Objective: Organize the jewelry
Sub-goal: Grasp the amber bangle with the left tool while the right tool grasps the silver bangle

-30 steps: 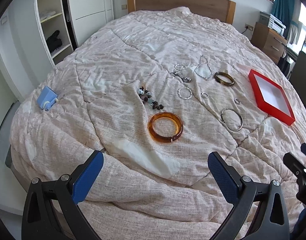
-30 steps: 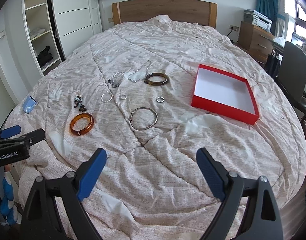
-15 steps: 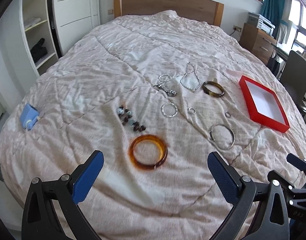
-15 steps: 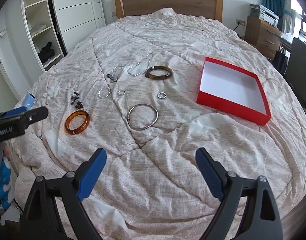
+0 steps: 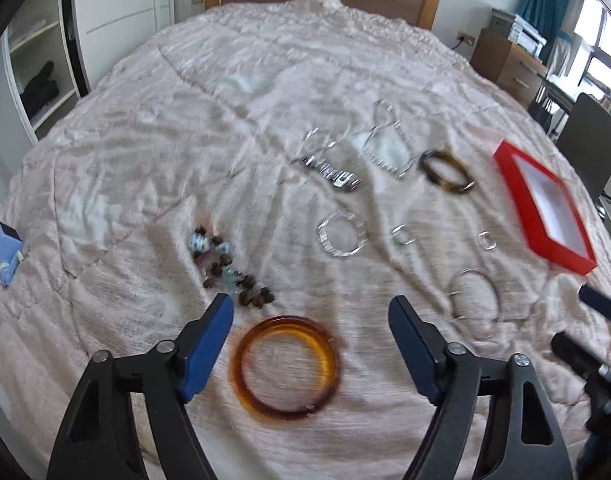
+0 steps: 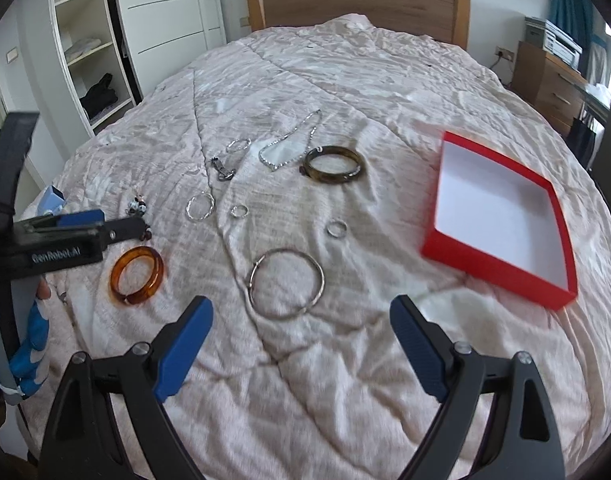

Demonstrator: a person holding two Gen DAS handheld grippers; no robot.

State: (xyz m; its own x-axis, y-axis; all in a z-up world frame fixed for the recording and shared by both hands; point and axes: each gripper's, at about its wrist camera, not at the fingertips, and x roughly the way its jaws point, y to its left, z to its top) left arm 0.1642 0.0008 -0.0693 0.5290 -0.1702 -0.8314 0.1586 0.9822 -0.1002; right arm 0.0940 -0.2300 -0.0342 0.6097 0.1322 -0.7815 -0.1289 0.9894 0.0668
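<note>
With its jaws just narrowed but nothing gripped, the left tool (image 5: 310,332) is held over the translucent amber plastic bangle (image 5: 287,365) lying between its tips on the bed's quilt (image 5: 233,92), so one rim should be pinched squarely before lifting.

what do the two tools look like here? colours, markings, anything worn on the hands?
Both tools, left tool and right tool, have black scissor-like arms with silver rivets and blue textured pads. The left tool's black body reads "GenRobot.AI" in white. A blue-and-white glove shows beneath it.
</note>
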